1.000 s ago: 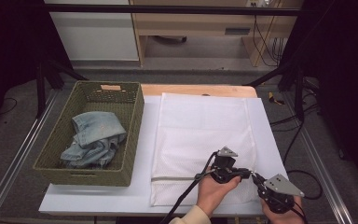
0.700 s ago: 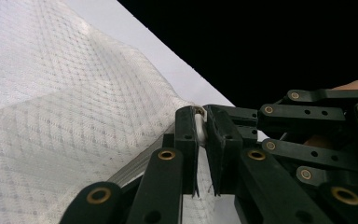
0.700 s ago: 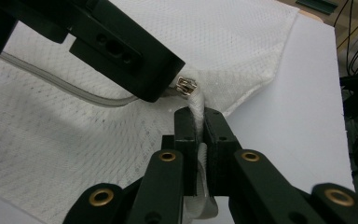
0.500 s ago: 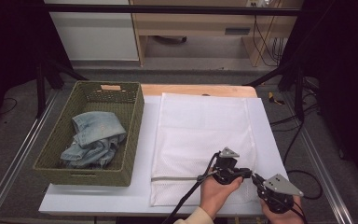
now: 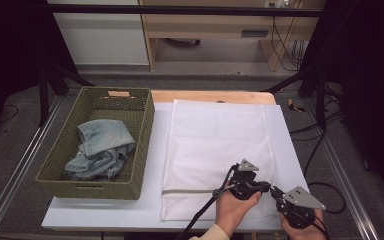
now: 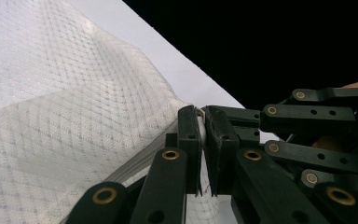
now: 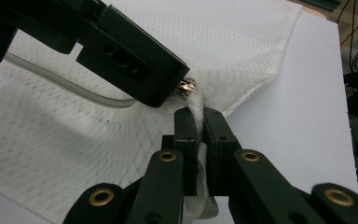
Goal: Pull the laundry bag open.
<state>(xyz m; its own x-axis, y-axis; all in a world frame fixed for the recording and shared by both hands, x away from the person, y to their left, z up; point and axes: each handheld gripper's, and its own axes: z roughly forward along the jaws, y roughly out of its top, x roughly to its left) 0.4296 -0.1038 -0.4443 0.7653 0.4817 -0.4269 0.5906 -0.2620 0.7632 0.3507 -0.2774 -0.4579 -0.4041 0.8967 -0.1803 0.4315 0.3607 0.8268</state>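
Note:
A white mesh laundry bag [image 5: 217,145] lies flat on the white tabletop, its zipper [image 5: 187,191] running along the near end. My left gripper [image 5: 267,186] is at the bag's near right corner, shut on the small metal zipper pull [image 7: 186,87]; in the left gripper view its jaws [image 6: 202,128] pinch a thin white strip. Just right of it, my right gripper [image 5: 275,193] is shut on a fold of the bag's corner fabric [image 7: 197,103], which is lifted a little off the table. The two grippers' tips almost touch.
A green woven basket [image 5: 142,150] stands left of the bag with crumpled blue jeans [image 5: 100,150] inside. The table's right edge [image 5: 300,165] runs close to the grippers. Cables trail off the near edge, and dark stands rise at both sides.

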